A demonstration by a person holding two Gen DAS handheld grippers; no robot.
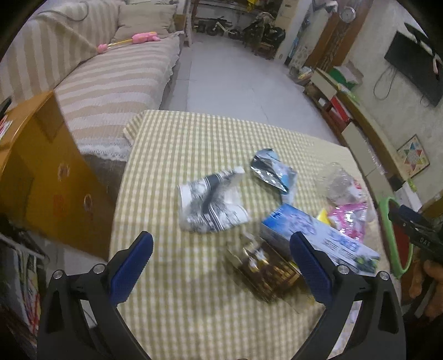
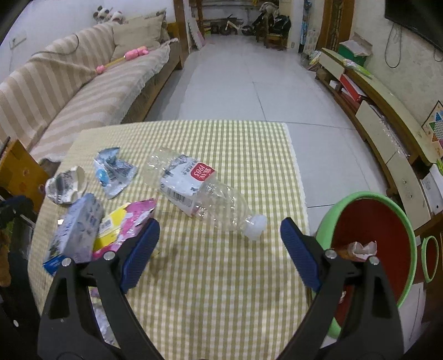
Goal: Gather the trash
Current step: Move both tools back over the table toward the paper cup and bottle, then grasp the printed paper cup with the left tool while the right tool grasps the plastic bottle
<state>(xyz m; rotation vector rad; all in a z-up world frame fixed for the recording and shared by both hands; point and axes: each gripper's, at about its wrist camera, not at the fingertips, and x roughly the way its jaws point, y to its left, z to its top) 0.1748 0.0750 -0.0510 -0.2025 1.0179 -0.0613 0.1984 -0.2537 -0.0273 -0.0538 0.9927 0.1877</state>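
Right wrist: clear crushed plastic bottle (image 2: 205,193) lies on the checked tablecloth (image 2: 221,277), white cap nearest right gripper (image 2: 220,238), jaws wide, empty. Left gripper (image 1: 221,253) also wide, over a glossy brown wrapper (image 1: 263,265).

To my left runs a long sofa (image 2: 83,91) under a beige striped cover, a pillow (image 2: 137,34) at its far end. Pale floor tiles (image 2: 249,83) stretch toward a dim back room with a small bike (image 2: 228,25). Along the right wall sits a low cabinet (image 2: 382,110); a dark television (image 1: 415,72) hangs above it.
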